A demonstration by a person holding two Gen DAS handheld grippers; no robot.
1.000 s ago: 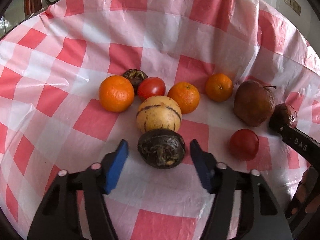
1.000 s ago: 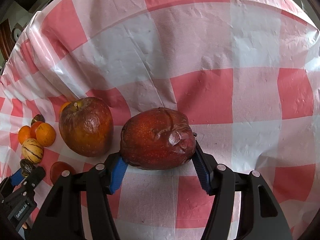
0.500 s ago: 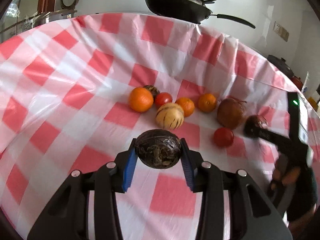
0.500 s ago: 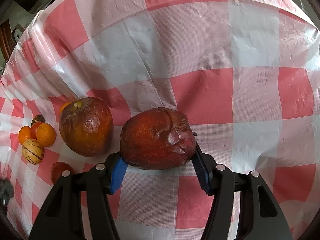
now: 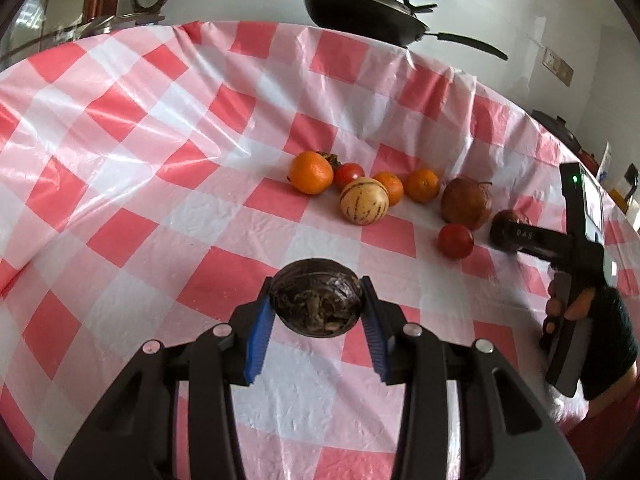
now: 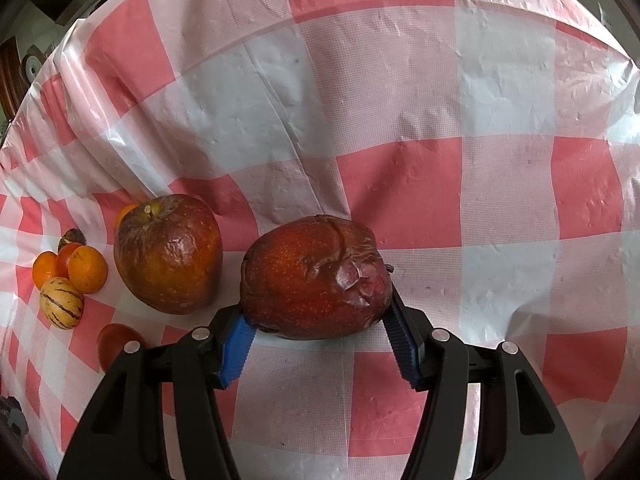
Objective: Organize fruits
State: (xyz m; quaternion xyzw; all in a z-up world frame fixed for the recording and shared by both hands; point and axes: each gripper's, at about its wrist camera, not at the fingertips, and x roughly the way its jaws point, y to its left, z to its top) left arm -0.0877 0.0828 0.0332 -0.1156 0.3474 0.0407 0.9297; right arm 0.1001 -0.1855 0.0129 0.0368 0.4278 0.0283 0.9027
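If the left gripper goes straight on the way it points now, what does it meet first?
Probably bare tablecloth. The left gripper, shut on the dark round fruit, aims down at the cloth, short of the striped melon; depth is unclear.

Both grippers: black plastic frames, left gripper point(image 5: 316, 316) and right gripper point(image 6: 320, 320) each with ribbed blue finger pads point(image 5: 259, 338) and silver screw heads point(image 5: 221, 330), right unit shows white "DAS" lettering, green LED, hand point(image 5: 568, 304) in dark sleeve point(image 5: 612, 344).
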